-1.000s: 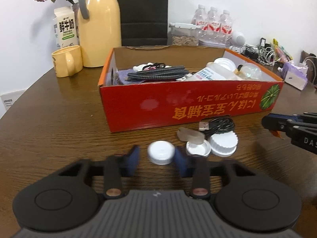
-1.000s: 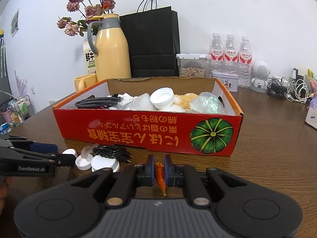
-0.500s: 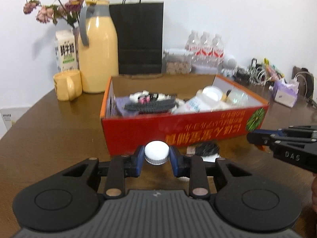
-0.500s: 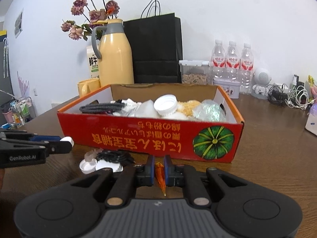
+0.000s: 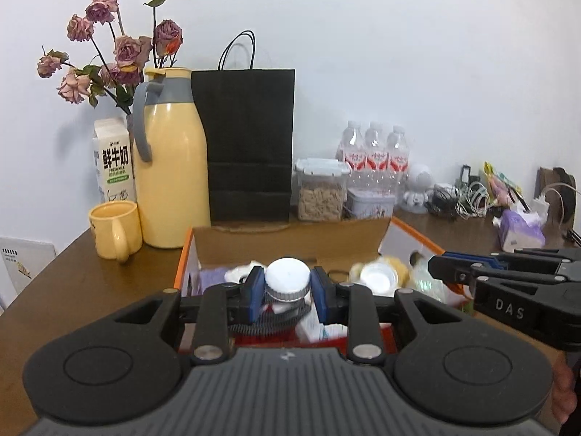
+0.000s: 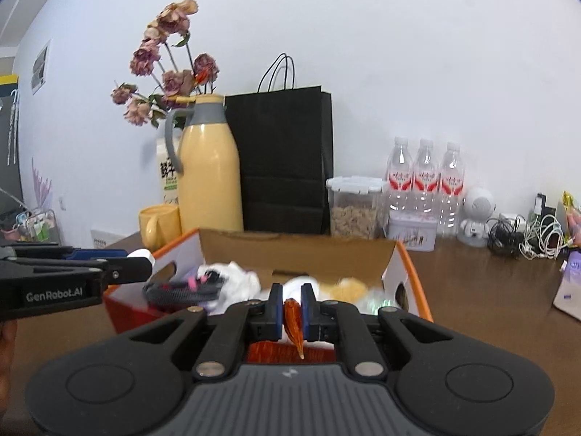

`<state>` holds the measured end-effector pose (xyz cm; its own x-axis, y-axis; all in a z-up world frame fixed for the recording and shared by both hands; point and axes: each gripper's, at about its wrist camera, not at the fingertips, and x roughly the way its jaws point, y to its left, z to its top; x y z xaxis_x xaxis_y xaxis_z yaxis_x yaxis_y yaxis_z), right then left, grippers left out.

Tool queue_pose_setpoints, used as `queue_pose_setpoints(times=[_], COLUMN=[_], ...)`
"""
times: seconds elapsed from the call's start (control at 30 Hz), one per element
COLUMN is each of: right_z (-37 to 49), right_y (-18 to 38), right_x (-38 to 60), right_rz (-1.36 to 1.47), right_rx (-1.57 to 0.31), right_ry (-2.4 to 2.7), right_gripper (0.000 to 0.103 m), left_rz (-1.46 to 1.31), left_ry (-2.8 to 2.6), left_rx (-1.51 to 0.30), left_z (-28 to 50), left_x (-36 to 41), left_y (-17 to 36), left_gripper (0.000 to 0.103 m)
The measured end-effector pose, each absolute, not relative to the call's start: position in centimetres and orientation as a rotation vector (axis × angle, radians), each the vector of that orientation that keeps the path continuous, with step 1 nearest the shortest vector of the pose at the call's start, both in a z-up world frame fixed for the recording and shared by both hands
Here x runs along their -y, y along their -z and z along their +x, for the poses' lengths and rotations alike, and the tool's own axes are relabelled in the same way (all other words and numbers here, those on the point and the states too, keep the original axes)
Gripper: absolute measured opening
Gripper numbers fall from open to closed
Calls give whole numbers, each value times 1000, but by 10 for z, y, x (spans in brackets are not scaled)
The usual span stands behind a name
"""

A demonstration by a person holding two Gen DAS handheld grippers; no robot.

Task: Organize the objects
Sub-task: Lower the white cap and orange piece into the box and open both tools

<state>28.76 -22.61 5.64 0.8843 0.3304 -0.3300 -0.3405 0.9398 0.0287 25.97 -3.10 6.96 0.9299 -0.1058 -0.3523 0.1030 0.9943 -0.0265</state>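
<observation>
My left gripper is shut on a white ribbed bottle cap, raised over the near left part of the red cardboard box. Between the blue pads of my right gripper, which is shut, sits a small orange wrapper above the box front. The box holds a black braided cable, white crumpled things, a white lid and a clear bottle. From the right, the right gripper enters the left wrist view; the left gripper with the cap shows at the left of the right wrist view.
Behind the box stand a yellow thermos, a yellow mug, a milk carton, dried roses, a black paper bag, a snack jar, three water bottles and a tin. Tangled cables and a tissue pack lie at the right.
Both grippers have risen from the tabletop in front of the box to above its front edge. The left one closed on the white cap and lifted it; the right kept the orange wrapper.
</observation>
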Motion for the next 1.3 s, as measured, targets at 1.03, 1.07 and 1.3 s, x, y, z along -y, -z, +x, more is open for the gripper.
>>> queue_pose_setpoints(times=[1.03,1.07,1.3], right_z=[382,381,369], right_y=[-26,-27,-34], right_x=[238,239,239], right_rz=[52,53,50], right_rx=[-446,-443,-397], right_ry=[-299,-298,-295], right_gripper=[40,56,101], left_rz=[15,11,-10], left_ry=[-40,-44,-64], left_rx=[-327,-324,-289], left_z=[330,329,322], left_x=[37,36,33], left_y=[-45,-46,-52], left_gripper=[86,97,103])
